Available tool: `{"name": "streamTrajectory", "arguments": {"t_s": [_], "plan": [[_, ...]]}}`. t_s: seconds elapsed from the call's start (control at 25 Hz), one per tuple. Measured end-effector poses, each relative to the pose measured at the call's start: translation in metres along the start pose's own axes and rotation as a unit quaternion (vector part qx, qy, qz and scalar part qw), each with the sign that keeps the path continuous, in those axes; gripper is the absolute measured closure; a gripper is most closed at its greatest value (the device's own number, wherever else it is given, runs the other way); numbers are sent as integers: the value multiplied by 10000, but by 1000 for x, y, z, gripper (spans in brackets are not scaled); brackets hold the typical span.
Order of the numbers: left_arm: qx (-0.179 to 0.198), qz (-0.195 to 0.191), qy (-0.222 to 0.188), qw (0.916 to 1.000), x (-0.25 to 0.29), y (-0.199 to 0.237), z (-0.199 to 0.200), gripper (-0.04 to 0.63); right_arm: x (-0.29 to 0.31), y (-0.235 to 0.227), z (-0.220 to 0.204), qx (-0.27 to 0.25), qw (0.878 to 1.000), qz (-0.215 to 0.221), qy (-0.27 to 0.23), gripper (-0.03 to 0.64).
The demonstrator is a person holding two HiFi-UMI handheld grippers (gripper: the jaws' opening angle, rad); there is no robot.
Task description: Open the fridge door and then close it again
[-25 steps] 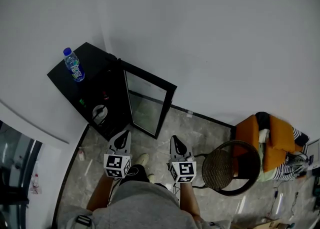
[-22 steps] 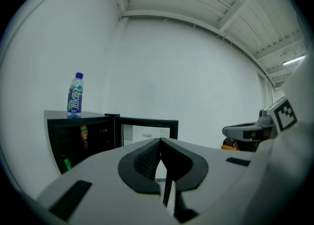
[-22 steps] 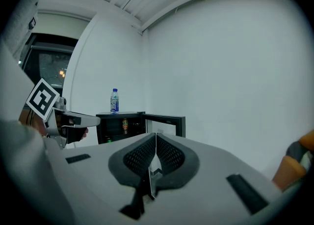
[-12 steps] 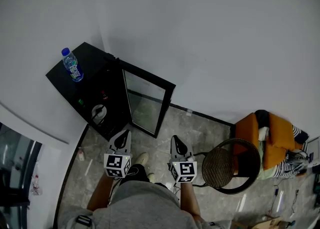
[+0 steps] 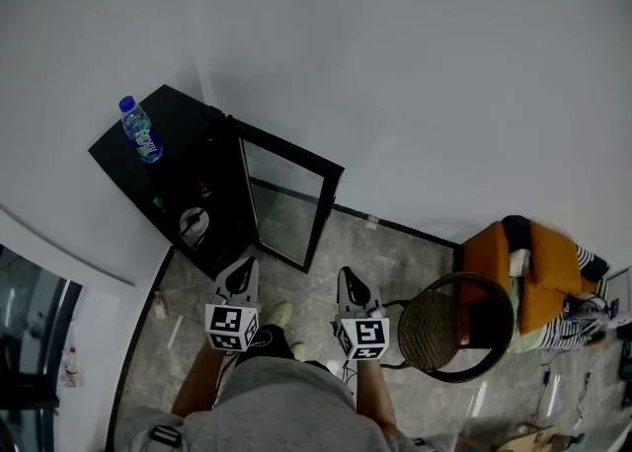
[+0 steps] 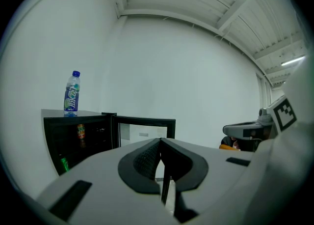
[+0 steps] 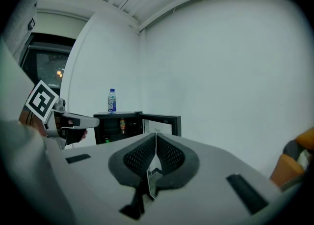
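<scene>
Fridge (image 5: 180, 126) is up in the upper left of the head view, a small black one against the white wall. Its glass door (image 5: 286, 203) is swung wide open toward the middle of the frame, and a water bottle (image 5: 139, 130) stands upright on top. Left claw (image 5: 243, 264) and right claw (image 5: 347, 273) are both pressed together with nothing in them, side by side at lower centre and well apart from the door. Round chair (image 5: 457, 328) sits at lower right.

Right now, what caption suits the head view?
Black mini fridge with glass door open, water bottle on top; left gripper and right gripper shut, empty, short of the door.
</scene>
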State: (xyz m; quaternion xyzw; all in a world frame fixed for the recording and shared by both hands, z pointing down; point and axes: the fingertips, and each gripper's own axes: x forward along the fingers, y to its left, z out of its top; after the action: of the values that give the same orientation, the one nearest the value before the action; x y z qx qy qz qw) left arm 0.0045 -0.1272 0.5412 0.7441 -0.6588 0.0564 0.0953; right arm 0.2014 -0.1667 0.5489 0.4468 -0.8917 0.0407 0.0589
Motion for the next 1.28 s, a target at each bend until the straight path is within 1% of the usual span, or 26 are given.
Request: {"name": "streamTrajectory", "arguments": {"t_s": [0.24,0.6,0.8,1.0,1.28], "plan": [[85,28,-23,10000,3,2,3,591,4,-8,7,-63,10000,-17,-61,592],[179,51,-41,9998,3,28,13,591,26,-7,25,-107,9998,-102,-148,592],[297,16,-72,9995,-2,46,19,591,37,5,34,-119,9997,-163,-165,592],[228,-42,-34,9997,-10,61,14,591,39,23,34,-48,9997,-207,-108,592],[201,-93,-105,9997,-24,79,10,591,41,40,32,-64,9996,-279,-84,592]]}}
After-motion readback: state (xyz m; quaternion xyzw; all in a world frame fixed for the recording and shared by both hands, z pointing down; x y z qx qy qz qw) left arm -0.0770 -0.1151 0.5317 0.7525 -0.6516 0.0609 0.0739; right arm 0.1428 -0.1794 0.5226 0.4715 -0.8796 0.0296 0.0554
